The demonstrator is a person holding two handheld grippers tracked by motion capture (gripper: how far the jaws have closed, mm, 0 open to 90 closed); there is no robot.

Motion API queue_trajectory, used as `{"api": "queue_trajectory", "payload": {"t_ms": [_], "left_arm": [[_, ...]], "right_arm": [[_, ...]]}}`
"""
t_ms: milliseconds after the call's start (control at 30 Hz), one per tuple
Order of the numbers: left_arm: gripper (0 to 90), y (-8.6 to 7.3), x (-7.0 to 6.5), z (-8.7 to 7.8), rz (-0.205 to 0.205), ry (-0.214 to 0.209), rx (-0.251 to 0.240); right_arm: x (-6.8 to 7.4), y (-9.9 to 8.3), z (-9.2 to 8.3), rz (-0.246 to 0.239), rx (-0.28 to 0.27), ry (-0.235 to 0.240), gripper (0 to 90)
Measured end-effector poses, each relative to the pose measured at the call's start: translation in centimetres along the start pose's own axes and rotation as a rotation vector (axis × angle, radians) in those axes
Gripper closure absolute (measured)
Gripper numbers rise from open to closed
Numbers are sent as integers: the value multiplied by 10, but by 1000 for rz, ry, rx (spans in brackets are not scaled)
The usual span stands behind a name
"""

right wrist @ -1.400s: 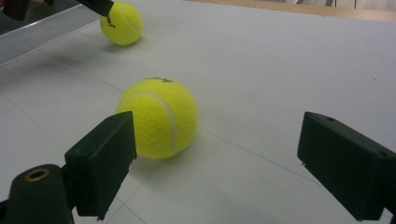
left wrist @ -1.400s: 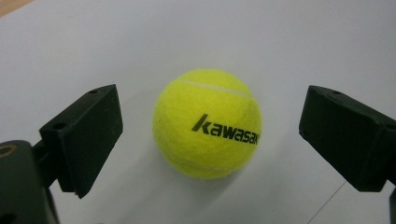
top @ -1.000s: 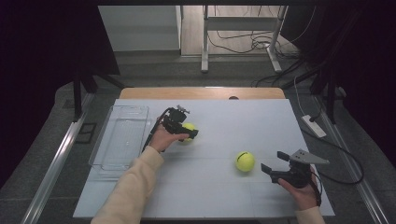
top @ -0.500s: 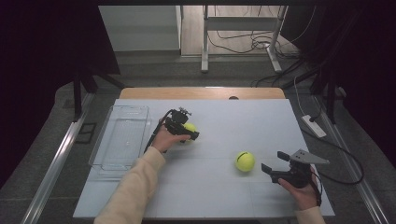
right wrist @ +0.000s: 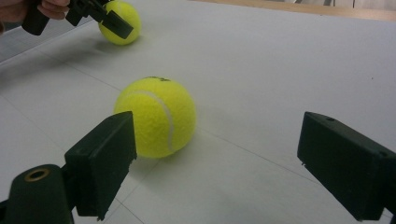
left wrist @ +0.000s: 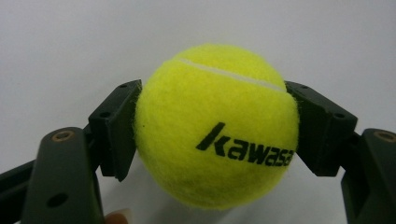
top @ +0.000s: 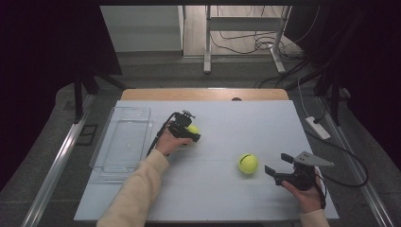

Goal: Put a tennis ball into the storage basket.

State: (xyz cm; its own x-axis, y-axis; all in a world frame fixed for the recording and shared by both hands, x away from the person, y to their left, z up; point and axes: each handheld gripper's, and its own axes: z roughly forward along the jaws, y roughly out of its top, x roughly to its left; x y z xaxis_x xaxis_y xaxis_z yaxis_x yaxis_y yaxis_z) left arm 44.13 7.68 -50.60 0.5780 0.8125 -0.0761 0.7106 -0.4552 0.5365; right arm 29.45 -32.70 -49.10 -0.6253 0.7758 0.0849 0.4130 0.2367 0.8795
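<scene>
Right gripper [top: 276,171]: the person's right hand is holding it at about 5 o'clock on the table, jaws standing wide apart and grasping nothing.
Near ball [top: 248,163]: a yellow tennis ball is lying on the white table top [top: 227,198] just ahead of those spread jaws, apart from them; in the right gripper view it [right wrist: 155,116] is sitting closer to the left-hand jaw than to the other.
Left gripper [top: 191,133]: at about 10 o'clock from the table's middle, its jaws have just been closing and are now clenching the far ball.
Far ball [left wrist: 217,126]: a yellow tennis ball printed "kawasa", pinched at both flanks by the black pads, still resting on or just above the table.
Clear tray [top: 122,142]: standing at 9 o'clock, just left of the left hand, with nothing visible in it.
Doing it well: judging by the grip, the pads are sitting near the ball's widest line, so lifting straight up before swinging toward the tray should be keeping it from rolling out.
</scene>
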Motion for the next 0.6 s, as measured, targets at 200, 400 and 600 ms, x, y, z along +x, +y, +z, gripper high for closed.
{"api": "queue_trajectory", "payload": {"t_ms": [200,400,600], "left_arm": [[268,0,-2,-6,10,-6,-21],[269,1,-7,-15,39,-13,-52],[269,1,-9,-22,44,-26,-78]], "right_arm": [[0,0,0,2,0,3,117],[0,0,0,-1,4,0,117],[0,0,0,-1,3,-1,118]]}}
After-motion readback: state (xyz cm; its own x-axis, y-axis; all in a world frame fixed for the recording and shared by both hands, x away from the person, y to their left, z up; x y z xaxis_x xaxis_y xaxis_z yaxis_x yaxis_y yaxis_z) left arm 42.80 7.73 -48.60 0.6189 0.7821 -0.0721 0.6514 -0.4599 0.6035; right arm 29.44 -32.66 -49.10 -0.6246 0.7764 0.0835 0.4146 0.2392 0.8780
